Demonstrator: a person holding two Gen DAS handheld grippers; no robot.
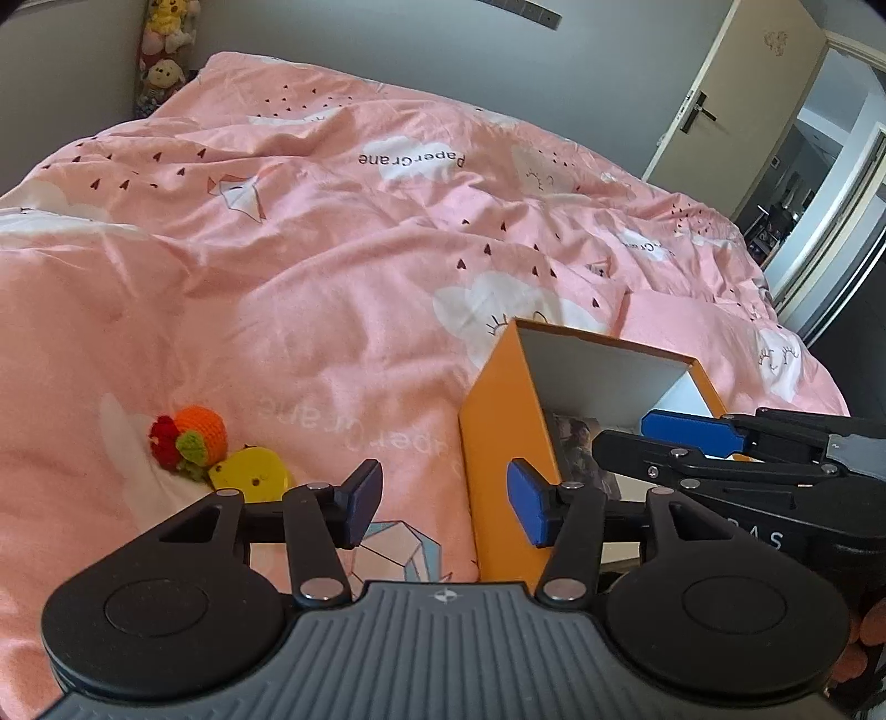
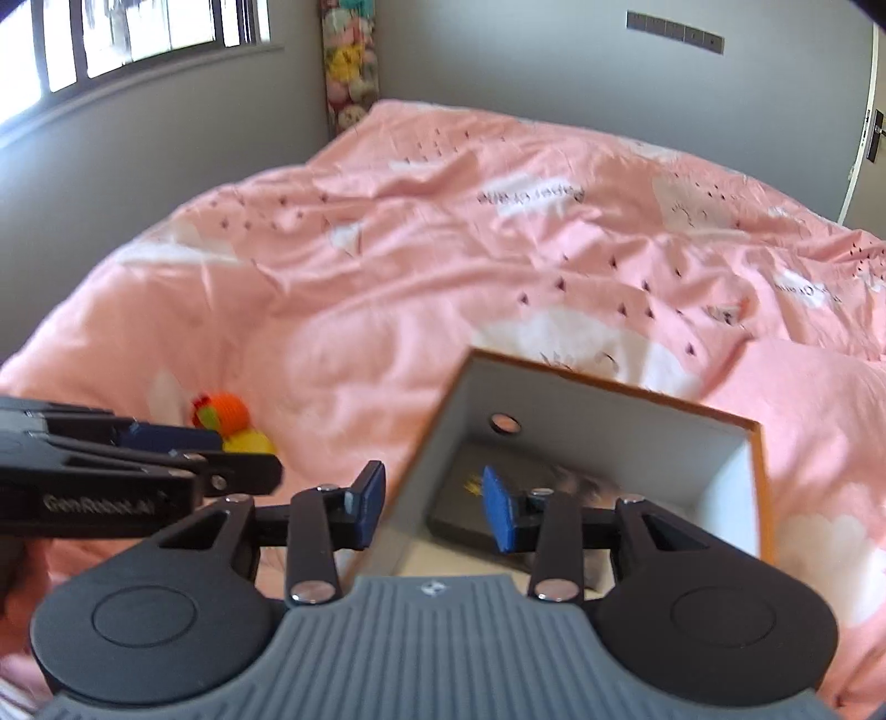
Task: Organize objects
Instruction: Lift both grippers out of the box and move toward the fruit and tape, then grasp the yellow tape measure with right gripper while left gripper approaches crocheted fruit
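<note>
An open orange box (image 1: 501, 437) with grey inner walls (image 2: 598, 410) stands on the pink duvet (image 1: 332, 249). A dark picture card (image 2: 462, 498) lies flat inside it. My right gripper (image 2: 434, 507) straddles the box's left wall, one pad outside and one inside, with a gap to the wall, so it is open. Just left of the box my left gripper (image 1: 446, 501) is open over the duvet, its right pad in front of the orange wall. Further left lie a crocheted orange-and-red toy (image 1: 188, 437) and a yellow toy (image 1: 252, 471).
Plush toys (image 1: 163, 55) are stacked in the far corner by the grey wall. A door (image 1: 736, 94) stands ajar at the right, and a window (image 2: 138, 33) is at the upper left. The duvet is rumpled with folds across the bed.
</note>
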